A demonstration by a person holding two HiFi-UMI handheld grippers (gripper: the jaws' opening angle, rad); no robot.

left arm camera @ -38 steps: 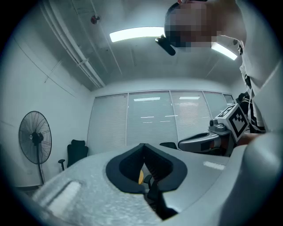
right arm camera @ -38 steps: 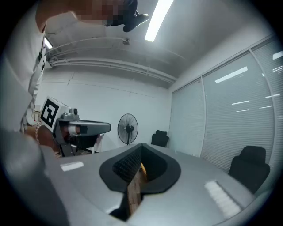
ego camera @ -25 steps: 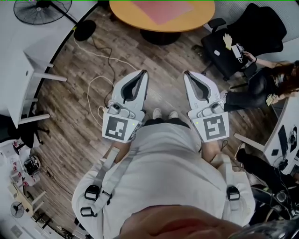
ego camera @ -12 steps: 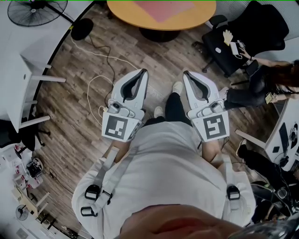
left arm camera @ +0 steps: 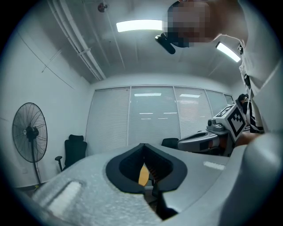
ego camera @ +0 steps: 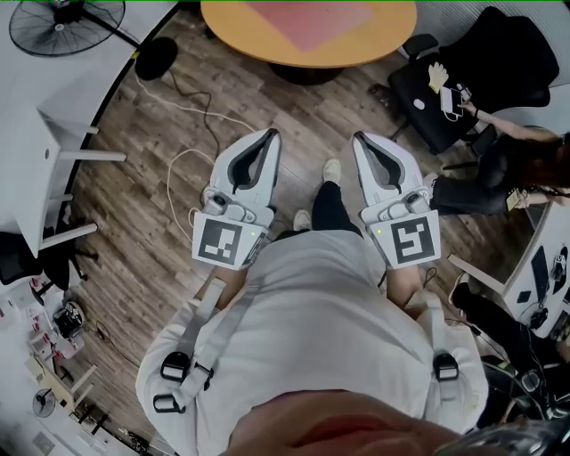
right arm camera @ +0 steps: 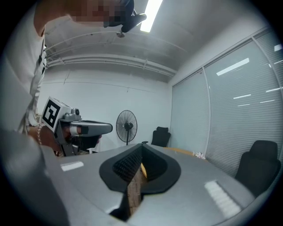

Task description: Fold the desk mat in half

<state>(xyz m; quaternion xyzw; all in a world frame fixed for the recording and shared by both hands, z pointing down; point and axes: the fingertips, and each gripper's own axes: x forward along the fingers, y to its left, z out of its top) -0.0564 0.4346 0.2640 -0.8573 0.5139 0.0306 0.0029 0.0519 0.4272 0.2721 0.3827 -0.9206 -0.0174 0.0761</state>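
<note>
The left tongs (ego camera: 270, 135) and right tongs (ego camera: 360, 138) are both pressed together, pinching nothing. A foot (ego camera: 331, 167) is now stepping out between them, and the worktop (ego camera: 223, 28) ahead is drawing slightly nearer than a second ago, so the approach is only beginning. The mat (ego camera: 307, 20) is lying flat on it, well beyond both tips. A cable (ego camera: 168, 187) is trailing left of the left tongs, and a chair (ego camera: 426, 89) is standing beyond the right.

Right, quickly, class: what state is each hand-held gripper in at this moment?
Left hand-held gripper: closed, holding nothing.
Right hand-held gripper: closed, holding nothing.
</note>
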